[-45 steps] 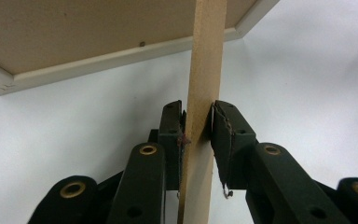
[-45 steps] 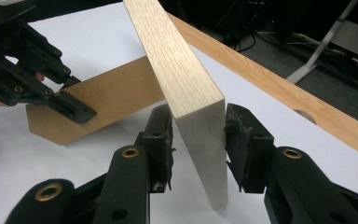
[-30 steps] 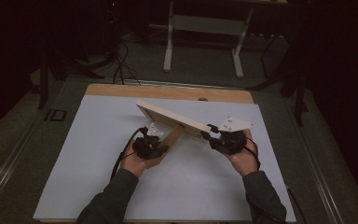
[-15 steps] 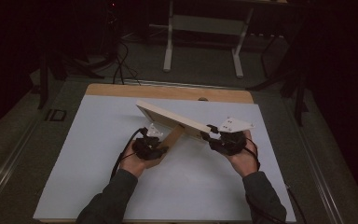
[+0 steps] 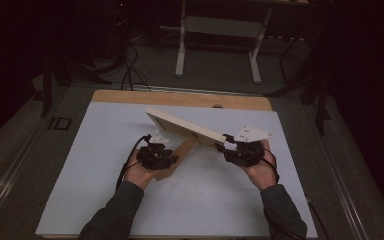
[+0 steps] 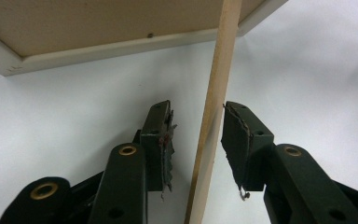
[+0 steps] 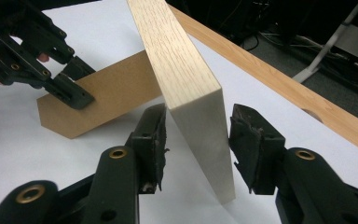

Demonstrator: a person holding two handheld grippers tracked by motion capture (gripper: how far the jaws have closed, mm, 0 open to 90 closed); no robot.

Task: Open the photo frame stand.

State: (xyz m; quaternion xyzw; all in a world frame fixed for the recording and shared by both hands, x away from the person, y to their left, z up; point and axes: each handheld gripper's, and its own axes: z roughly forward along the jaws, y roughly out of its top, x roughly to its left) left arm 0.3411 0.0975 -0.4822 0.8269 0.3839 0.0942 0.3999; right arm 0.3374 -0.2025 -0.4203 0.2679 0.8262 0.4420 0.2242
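Your left gripper (image 6: 196,140) had its jaws parted on either side of the thin brown stand board (image 6: 216,112), daylight showing on both sides of it; they had just been opening, the pads off the wood. Your right gripper (image 7: 196,140) stood the same way about the end of the pale wooden frame (image 7: 182,65), its jaws having just been opening too, with a gap at each pad.

From above, your left hand (image 5: 142,172) lay low, palm up under its gripper (image 5: 156,156), forearm coming in from the bottom edge. Your right hand (image 5: 260,167) sat further right, level with it.

The white mat (image 5: 80,170) lay bare around both hands, its edges well away.

The frame (image 5: 185,127) ran long from upper left to lower right, tilted on edge, propped by the stand board (image 5: 180,155) slanting down toward your left gripper.
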